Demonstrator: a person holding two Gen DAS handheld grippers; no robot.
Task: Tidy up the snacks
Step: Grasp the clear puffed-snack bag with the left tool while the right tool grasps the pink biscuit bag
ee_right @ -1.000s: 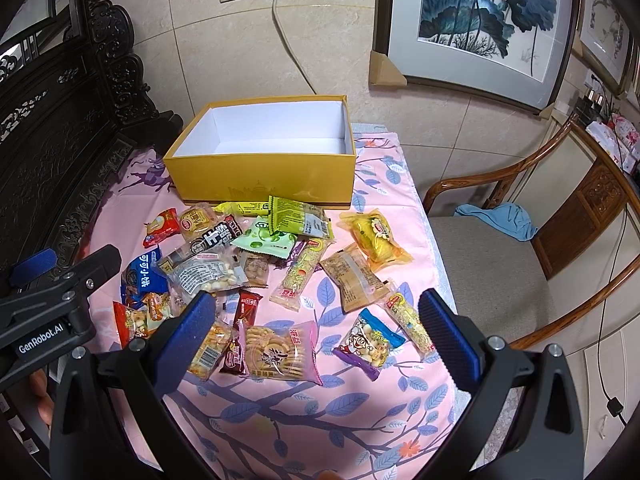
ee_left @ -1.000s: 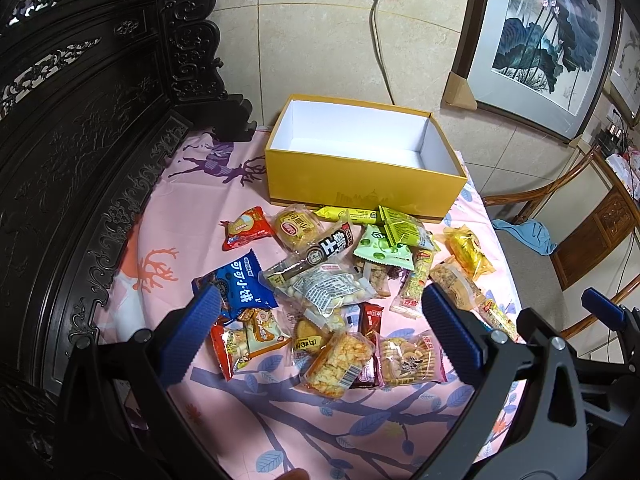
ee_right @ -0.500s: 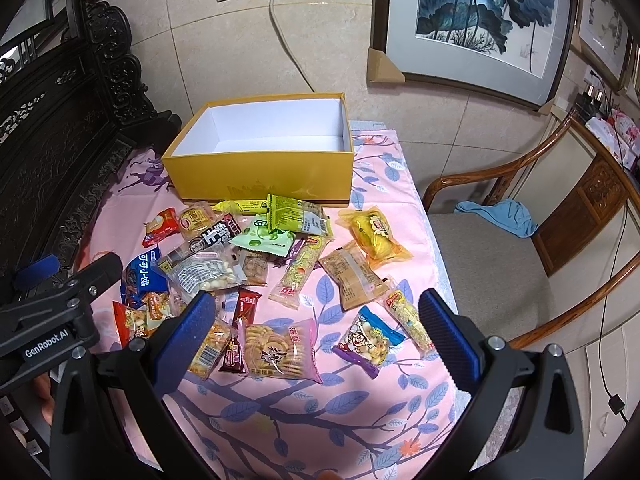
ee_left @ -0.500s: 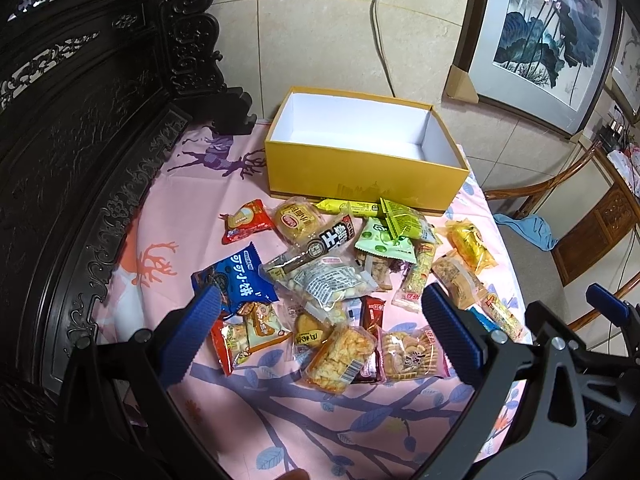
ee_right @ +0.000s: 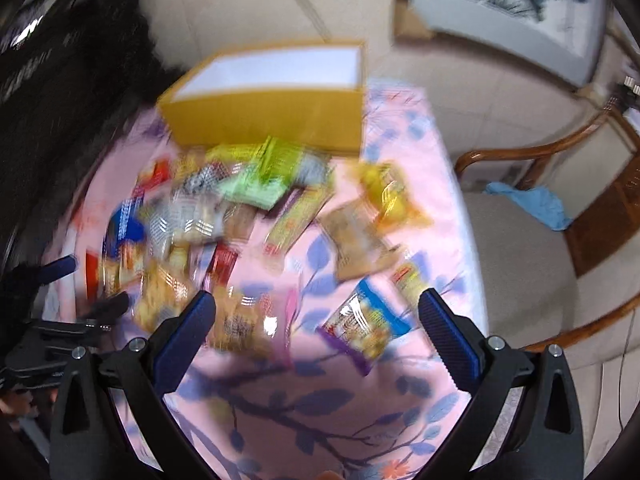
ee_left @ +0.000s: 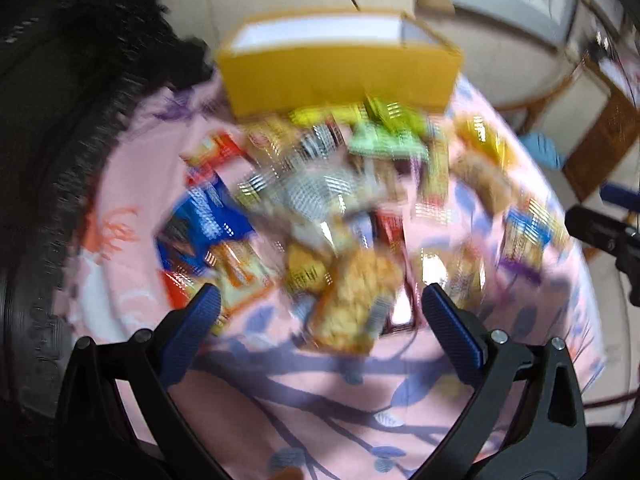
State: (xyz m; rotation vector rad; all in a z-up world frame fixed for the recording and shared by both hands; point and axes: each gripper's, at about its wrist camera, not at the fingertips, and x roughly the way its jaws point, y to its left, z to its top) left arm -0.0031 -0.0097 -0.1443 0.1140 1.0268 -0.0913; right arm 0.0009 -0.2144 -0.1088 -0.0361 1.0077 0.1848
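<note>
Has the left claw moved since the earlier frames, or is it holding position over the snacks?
Yes. The left claw has dropped toward the snacks: the yellow box now shows its front more than its inside, and the view is motion-blurred.

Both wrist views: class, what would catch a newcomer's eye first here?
A bright heap of snack packets sprawls over the pink tablecloth, blurred. Behind it, by the wall, stands an open yellow box. In front, the left gripper and right gripper hang open, holding nothing.
</note>
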